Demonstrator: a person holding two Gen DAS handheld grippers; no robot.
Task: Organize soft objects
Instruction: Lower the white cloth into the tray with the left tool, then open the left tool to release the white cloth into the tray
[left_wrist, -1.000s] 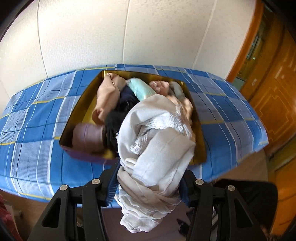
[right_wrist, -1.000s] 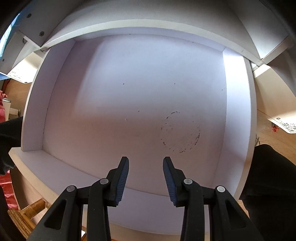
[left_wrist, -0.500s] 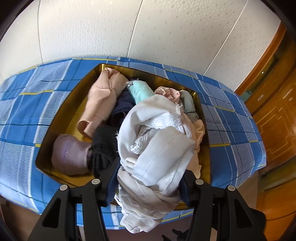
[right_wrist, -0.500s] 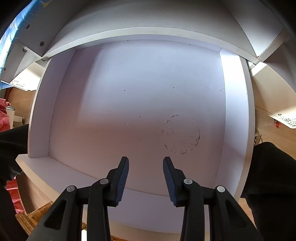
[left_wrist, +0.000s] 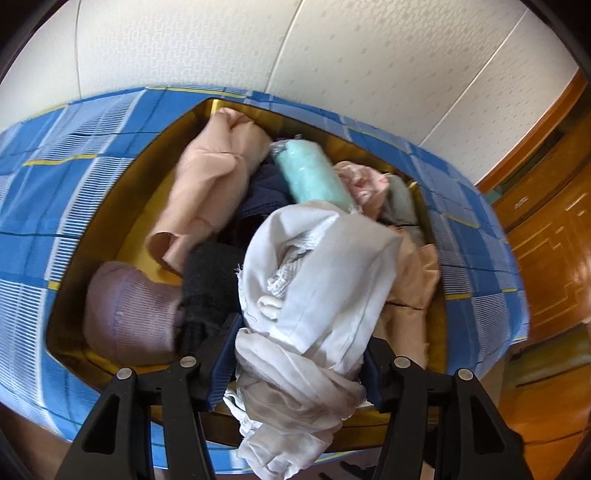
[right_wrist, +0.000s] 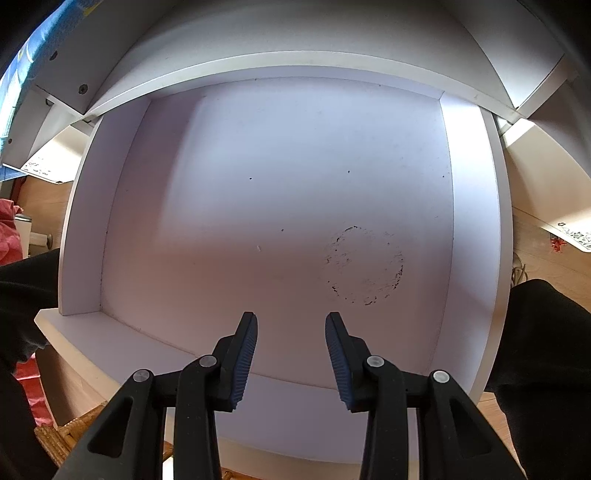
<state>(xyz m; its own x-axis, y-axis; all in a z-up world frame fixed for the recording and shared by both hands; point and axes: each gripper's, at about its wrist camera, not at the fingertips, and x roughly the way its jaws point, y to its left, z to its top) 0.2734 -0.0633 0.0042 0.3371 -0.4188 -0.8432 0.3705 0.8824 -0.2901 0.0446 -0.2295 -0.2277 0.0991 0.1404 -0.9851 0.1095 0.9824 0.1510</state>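
Note:
My left gripper (left_wrist: 295, 354) is shut on a bunched white cloth (left_wrist: 314, 295) with lace trim and holds it over the near end of a gold-lined box (left_wrist: 122, 206). The box holds a peach garment (left_wrist: 210, 188), a mint roll (left_wrist: 314, 177), a mauve sock roll (left_wrist: 129, 314), a black piece (left_wrist: 210, 284), a navy piece (left_wrist: 264, 199) and pink and grey items (left_wrist: 384, 192). My right gripper (right_wrist: 291, 350) is open and empty, over a bare white drawer (right_wrist: 295, 206).
The box sits on a blue plaid tablecloth (left_wrist: 66, 184) against a white wall. A wooden door (left_wrist: 546, 236) is at the right. The drawer floor has a dark ring mark (right_wrist: 364, 266). Dark clothing (right_wrist: 546, 347) flanks the drawer.
The left gripper with the white cloth has moved forward over the box, which now fills more of the view. The right gripper has barely moved.

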